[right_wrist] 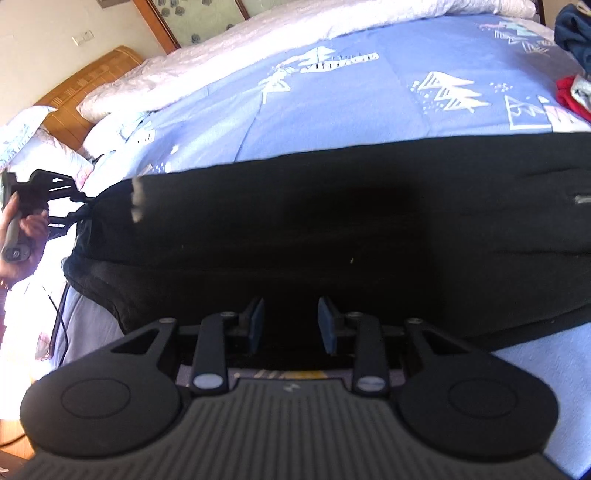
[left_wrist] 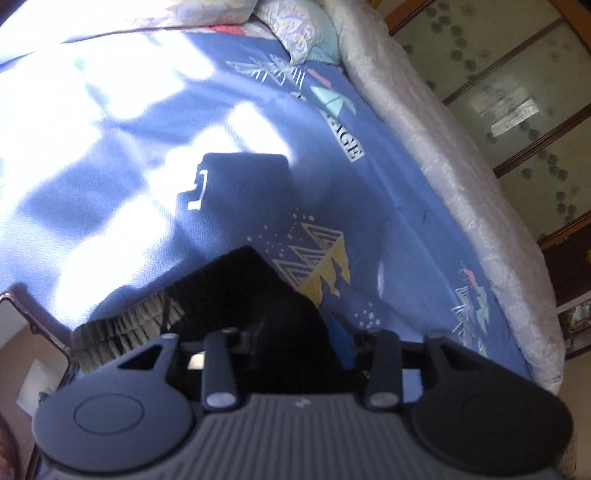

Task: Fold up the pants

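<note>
The black pants [right_wrist: 295, 236] lie stretched across the blue patterned bedspread [right_wrist: 332, 96] in the right wrist view. My left gripper [right_wrist: 79, 210] is at their far left end, pinching the fabric and lifting it. In the left wrist view the left gripper [left_wrist: 295, 347] is shut on a raised fold of the black pants [left_wrist: 236, 295], ribbed band showing at left. My right gripper [right_wrist: 291, 325] is over the near edge of the pants, jaws apart, blue pads [right_wrist: 327, 325] showing, holding nothing.
A white quilt [right_wrist: 258, 33] runs along the bed's far side by glass-panelled wardrobe doors [left_wrist: 517, 103]. Pillows [left_wrist: 299, 29] and a wooden headboard [right_wrist: 92, 77] are at the bed's head. Red and dark blue clothes [right_wrist: 572, 62] lie at the right edge. A cable [right_wrist: 59, 314] hangs at the left.
</note>
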The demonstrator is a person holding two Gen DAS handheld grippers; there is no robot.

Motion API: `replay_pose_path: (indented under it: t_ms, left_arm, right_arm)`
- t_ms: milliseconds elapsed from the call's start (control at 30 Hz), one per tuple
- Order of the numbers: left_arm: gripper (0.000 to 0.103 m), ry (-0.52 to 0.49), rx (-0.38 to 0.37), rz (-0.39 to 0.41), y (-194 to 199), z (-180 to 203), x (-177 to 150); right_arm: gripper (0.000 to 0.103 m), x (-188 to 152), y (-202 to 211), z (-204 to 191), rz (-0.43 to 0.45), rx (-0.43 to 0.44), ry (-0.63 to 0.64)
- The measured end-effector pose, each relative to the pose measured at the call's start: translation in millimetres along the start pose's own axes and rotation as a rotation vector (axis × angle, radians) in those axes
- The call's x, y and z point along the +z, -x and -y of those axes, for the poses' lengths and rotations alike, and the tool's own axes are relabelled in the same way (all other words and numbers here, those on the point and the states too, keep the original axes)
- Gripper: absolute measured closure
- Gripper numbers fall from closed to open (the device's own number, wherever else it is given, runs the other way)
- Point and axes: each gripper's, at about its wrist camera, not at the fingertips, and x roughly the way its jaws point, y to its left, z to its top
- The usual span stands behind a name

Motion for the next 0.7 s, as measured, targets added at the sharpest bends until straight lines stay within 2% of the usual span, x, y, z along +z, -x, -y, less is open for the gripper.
replay_pose_path:
  t_ms: [67, 167, 233, 333, 367, 400, 433, 467, 500, 567, 633, 700]
  left_arm:
    - [0.050, 0.011, -0.035, 0.078, 31, -4, -7]
    - [0.050, 0.017, -0.018, 0.117, 55, -3, -24]
    - [0.051, -0.039, -0.044, 0.081, 53, 8, -38]
    - [0.052, -0.230, -0.066, -0.016, 23, 42, -66]
    - [0.049, -0.307, -0.049, -0.035, 7, 51, -74]
    - [0.049, -0.392, 0.034, -0.047, -15, 57, -81]
    - [0.049, -0.431, 0.183, -0.080, -43, 56, -84]
    - [0.053, -0.417, 0.233, -0.105, -62, 46, -83]
    - [0.053, -0.387, 0.200, -0.063, -58, 43, -80]
    - [0.054, -0.342, 0.212, -0.097, -53, 47, -75]
    - [0.054, -0.347, 0.206, -0.103, -38, 51, -78]
    - [0.052, -0.354, 0.156, -0.085, -14, 52, -87]
  right_arm:
    - [0.068, -1, 1, 3, 0.007, 0.003, -0.019]
    - [0.068, -4, 2, 5, 0.014, 0.005, -0.046]
    - [0.067, -7, 5, 2, 0.023, 0.009, -0.042]
    - [0.067, -11, 12, -4, 0.042, 0.006, -0.003]
    - [0.067, -12, 15, -5, 0.050, 0.004, 0.007]
    - [0.067, -12, 18, -4, 0.056, 0.001, 0.013]
    - [0.067, -11, 23, -2, 0.064, -0.005, 0.011]
    - [0.067, -7, 31, 5, 0.078, -0.012, -0.001]
    - [0.067, -4, 41, 13, 0.102, -0.023, -0.021]
    - [0.067, -2, 64, 37, 0.158, -0.062, -0.076]
    - [0.067, -4, 91, 72, 0.214, -0.128, -0.152]
    - [0.067, -11, 118, 114, 0.273, -0.209, -0.268]
